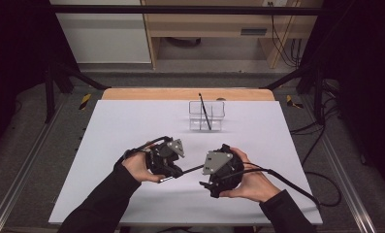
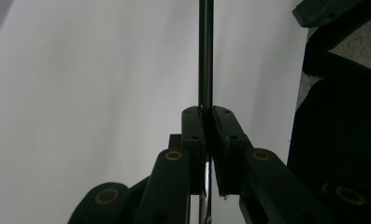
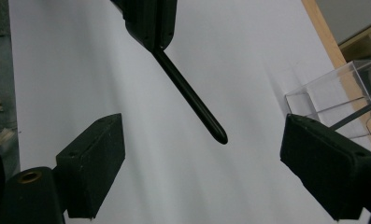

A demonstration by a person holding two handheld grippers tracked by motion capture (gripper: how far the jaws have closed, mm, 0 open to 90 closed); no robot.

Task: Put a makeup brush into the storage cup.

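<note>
white table (image 1: 132, 126); wooden shelving (image 1: 204, 24) and cables (image 1: 289, 46) behind.

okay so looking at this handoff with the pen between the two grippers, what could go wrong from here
1. The left gripper pinches the black pen near one end, so the long free end may swing or twist between the fingers.
2. The right gripper is open around the pen tip without touching it; if the left lets go first, the pen probably drops onto the white table.
3. The clear organizer already holds a leaning pen, which could get knocked.
</note>
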